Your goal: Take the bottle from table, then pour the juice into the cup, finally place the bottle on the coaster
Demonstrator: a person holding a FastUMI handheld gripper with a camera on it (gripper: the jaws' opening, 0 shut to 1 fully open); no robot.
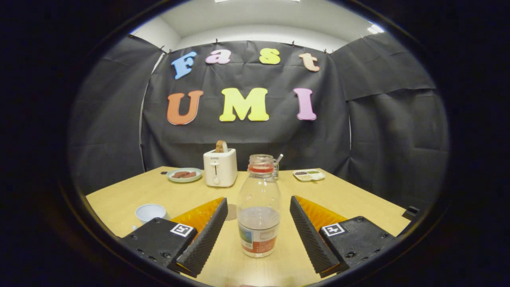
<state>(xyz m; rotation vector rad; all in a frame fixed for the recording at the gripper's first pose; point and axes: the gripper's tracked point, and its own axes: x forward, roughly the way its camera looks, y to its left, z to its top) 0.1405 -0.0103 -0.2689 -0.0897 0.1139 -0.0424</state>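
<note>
Both fingers of the gripper (258,223) stand spread wide, released, with the bottle (258,207) upright between them and touched by neither. It sits on the table (358,199), uncapped, with a little liquid low inside. Just beside the left finger a coaster (231,212) peeks out, and further left is the cup (150,212). Beyond the bottle stand a toaster (220,167) with toast in it, a plate (184,175) and a small tray (308,175).
</note>
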